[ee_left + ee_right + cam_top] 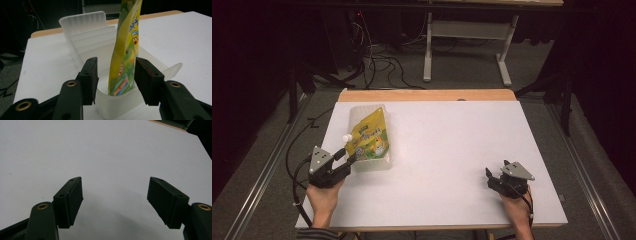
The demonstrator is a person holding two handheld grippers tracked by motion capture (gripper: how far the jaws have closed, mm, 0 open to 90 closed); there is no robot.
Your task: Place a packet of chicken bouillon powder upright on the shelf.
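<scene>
Pouch [125, 57]: glossy yellow, upright | tray [85, 37]: ribbed translucent plastic | left hand-held gripper [116, 77]: released | right hand-held gripper [115, 202]: released

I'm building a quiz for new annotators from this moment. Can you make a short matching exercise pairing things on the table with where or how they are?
Things:
1. yellow pouch
2. clear tray
3. left gripper
4. right gripper

States:
A. open over bare white tabletop
B. lies on the table's left part
C. jaws open on either side of the pouch's lower end
D. stands in the tray

Pairs: 1-D, 2-B, 3-C, 4-A
</scene>
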